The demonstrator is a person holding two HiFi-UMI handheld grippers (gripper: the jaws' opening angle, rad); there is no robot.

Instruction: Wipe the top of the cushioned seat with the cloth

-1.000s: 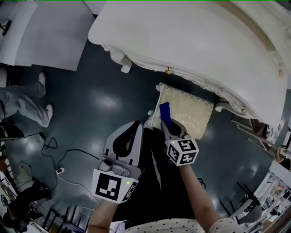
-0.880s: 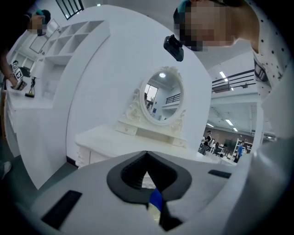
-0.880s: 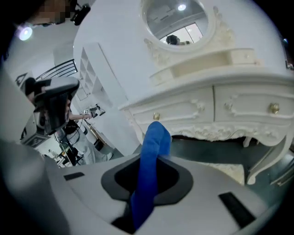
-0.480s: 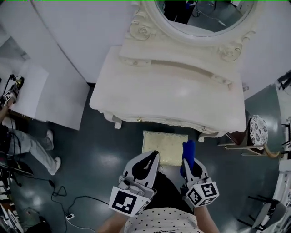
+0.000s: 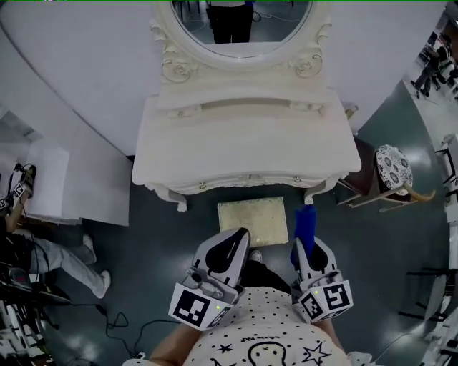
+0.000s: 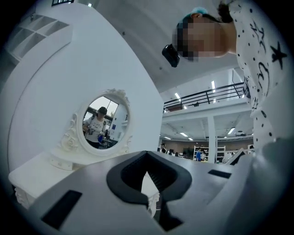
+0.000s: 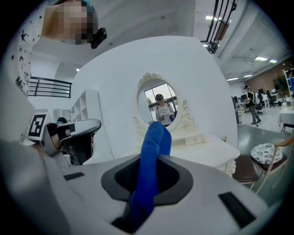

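The cushioned seat [image 5: 254,221], cream with a pale pattern, stands on the dark floor just in front of the white dressing table [image 5: 247,143]. My right gripper [image 5: 307,241] is shut on the blue cloth [image 5: 305,223], which sticks up past the jaw tips, to the right of the seat and off it. In the right gripper view the blue cloth [image 7: 154,156] rises between the jaws of the right gripper [image 7: 151,167] and points at the dressing table [image 7: 202,144]. My left gripper [image 5: 236,239] hovers at the seat's near edge. The left gripper [image 6: 147,158] is shut and holds nothing.
An oval mirror [image 5: 236,21] in a carved frame tops the dressing table. A round patterned stool [image 5: 393,168] stands at the right. A person's legs [image 5: 64,254] and floor cables [image 5: 114,325] lie at the left, near white panels [image 5: 50,186].
The cloth was over the seat a second ago; now it is held up to the seat's right. Both grippers drew back toward me, and the view swung to centre the dressing table.
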